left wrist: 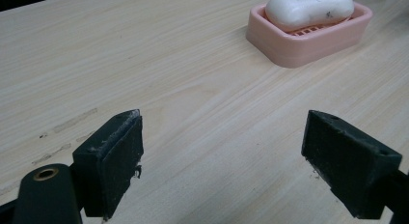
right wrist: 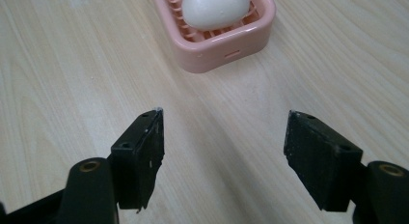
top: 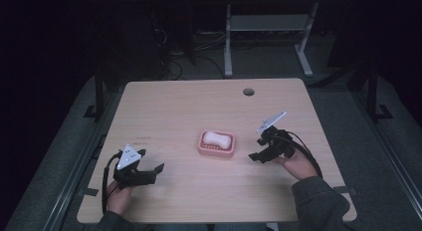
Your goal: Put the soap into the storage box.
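A pale wooden surface (top: 174,106) is seen from above, with a pink soap dish (top: 216,144) set near its middle. A white bar of soap (top: 216,138) is laid in the dish, on its ribbed bottom.

The left gripper (top: 149,164) is held low over the near left part of the surface, well apart from the dish, and is gripped by the left hand (top: 119,196). Its fingers (left wrist: 115,159) are spread wide and nothing is held between them; bare wood is seen in the gap. In the left gripper view the soap dish (left wrist: 308,35) is placed far off at the upper right, with the soap (left wrist: 308,7) on top.

The right gripper (top: 255,150) is held just right of the dish, near it but not touching, and is carried by the right hand (top: 298,164). Its fingers (right wrist: 142,154) are likewise released and empty. In the right gripper view the soap dish (right wrist: 217,43) is seen straight ahead, with the soap (right wrist: 214,9) resting inside.

A round hole (top: 249,91) is cut near the far edge of the surface.
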Tool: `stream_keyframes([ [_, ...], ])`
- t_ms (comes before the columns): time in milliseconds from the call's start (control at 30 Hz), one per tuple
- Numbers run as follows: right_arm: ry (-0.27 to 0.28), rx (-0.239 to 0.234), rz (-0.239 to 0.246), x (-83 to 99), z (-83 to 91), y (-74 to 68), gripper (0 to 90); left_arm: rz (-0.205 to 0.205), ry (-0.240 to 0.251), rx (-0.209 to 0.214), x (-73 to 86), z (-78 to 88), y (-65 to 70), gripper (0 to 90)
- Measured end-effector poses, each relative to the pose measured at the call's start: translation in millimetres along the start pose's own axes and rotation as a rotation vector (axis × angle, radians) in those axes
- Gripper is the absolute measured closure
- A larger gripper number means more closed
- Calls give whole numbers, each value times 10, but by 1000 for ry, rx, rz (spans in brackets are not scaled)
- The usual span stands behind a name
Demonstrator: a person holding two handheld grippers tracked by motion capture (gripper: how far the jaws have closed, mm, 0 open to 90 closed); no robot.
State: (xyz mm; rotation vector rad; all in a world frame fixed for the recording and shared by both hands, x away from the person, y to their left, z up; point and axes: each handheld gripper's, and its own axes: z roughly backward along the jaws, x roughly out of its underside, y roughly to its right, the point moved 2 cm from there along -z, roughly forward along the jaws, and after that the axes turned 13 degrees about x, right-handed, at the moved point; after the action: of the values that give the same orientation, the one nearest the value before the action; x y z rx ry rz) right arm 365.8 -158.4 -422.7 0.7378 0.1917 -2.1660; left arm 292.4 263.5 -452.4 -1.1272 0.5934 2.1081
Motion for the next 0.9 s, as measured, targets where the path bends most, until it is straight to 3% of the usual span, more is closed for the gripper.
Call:
stream_keyframes([
  [300, 8, 11, -9, 98, 83, 0, 302, -2, 1, 0, 3, -6, -1, 144],
  [900, 19, 40, -57, 511, 260, 11, 292, -6, -5, 8, 9, -17, 15, 144],
])
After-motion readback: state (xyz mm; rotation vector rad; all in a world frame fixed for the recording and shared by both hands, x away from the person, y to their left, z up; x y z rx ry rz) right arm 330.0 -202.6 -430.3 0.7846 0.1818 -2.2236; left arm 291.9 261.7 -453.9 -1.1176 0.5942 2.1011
